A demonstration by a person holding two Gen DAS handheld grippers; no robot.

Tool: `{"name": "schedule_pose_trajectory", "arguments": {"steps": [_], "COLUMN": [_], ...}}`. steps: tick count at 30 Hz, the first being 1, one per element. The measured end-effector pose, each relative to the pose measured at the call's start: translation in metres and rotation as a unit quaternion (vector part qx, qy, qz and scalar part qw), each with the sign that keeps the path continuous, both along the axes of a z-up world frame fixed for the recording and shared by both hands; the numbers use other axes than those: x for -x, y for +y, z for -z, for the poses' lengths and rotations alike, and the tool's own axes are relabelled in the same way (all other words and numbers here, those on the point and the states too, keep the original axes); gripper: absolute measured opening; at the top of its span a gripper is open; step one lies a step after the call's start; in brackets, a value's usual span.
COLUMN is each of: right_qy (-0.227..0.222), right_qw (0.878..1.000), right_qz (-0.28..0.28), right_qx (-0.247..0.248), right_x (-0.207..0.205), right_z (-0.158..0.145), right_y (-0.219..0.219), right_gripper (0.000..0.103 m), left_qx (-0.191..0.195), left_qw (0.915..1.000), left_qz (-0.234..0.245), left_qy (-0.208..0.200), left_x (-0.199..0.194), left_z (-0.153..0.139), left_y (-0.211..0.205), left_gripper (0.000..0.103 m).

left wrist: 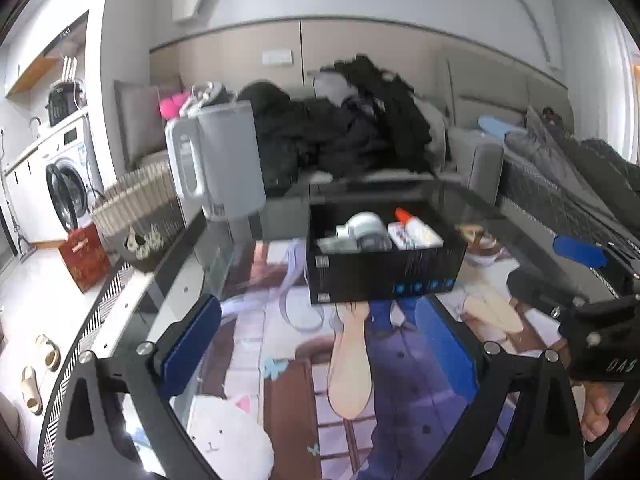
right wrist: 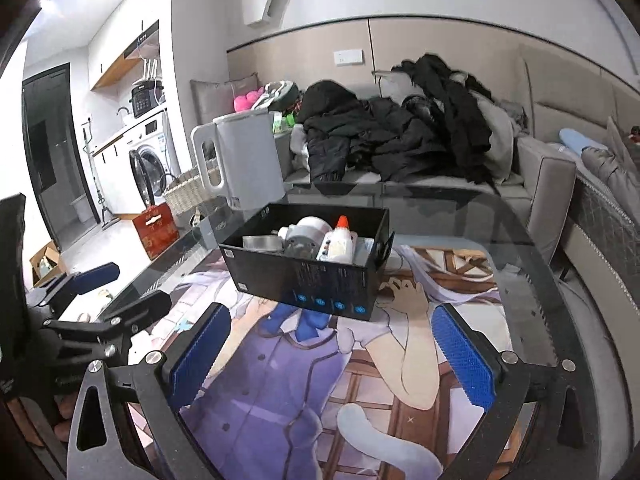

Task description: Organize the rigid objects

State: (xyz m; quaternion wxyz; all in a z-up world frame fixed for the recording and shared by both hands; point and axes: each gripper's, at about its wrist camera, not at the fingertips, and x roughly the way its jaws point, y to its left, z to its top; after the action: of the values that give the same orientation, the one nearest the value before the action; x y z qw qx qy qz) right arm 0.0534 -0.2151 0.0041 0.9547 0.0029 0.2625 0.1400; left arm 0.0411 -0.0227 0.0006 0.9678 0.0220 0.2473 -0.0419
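Note:
A black open box (left wrist: 380,276) stands on the glass table (left wrist: 520,232); it also shows in the right wrist view (right wrist: 316,284). Inside are a white glue bottle with an orange cap (right wrist: 338,240), a round white and grey object (right wrist: 302,236) and a small metal piece (right wrist: 260,243). My left gripper (left wrist: 320,344) is open and empty, just short of the box. My right gripper (right wrist: 332,356) is open and empty, also just short of the box. The left gripper shows at the left of the right wrist view (right wrist: 116,288).
A white kettle (right wrist: 244,160) stands on the table's far left corner. Under the glass lies an anime print mat (right wrist: 320,380). Behind is a grey sofa (right wrist: 540,176) piled with dark clothes (right wrist: 400,136). A wicker basket (left wrist: 136,208) and red box (left wrist: 84,256) sit at left.

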Motion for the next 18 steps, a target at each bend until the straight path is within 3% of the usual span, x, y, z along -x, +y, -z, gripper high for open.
{"name": "schedule_pose_trajectory", "arguments": {"steps": [4, 9, 18], "right_qy": [-0.018, 0.003, -0.007], "right_qw": [1.0, 1.0, 1.0], "right_qz": [0.011, 0.023, 0.019], "right_qx": [0.012, 0.003, 0.003], "right_x": [0.0041, 0.0029, 0.0057], "right_z": [-0.003, 0.003, 0.0015], "right_y": [0.0021, -0.0015, -0.0022], "right_gripper": [0.102, 0.102, 0.102], "left_qx": [-0.008, 0.019, 0.019], "left_qw": [0.999, 0.9993, 0.9991], "left_qz": [-0.021, -0.025, -0.028], "left_qy": [-0.039, -0.023, -0.026], "left_x": [0.0085, 0.0053, 0.0055], "left_z": [-0.0088, -0.009, -0.0072], "left_y": [0.0024, 0.0081, 0.0049], "left_gripper": [0.103, 0.103, 0.103]}}
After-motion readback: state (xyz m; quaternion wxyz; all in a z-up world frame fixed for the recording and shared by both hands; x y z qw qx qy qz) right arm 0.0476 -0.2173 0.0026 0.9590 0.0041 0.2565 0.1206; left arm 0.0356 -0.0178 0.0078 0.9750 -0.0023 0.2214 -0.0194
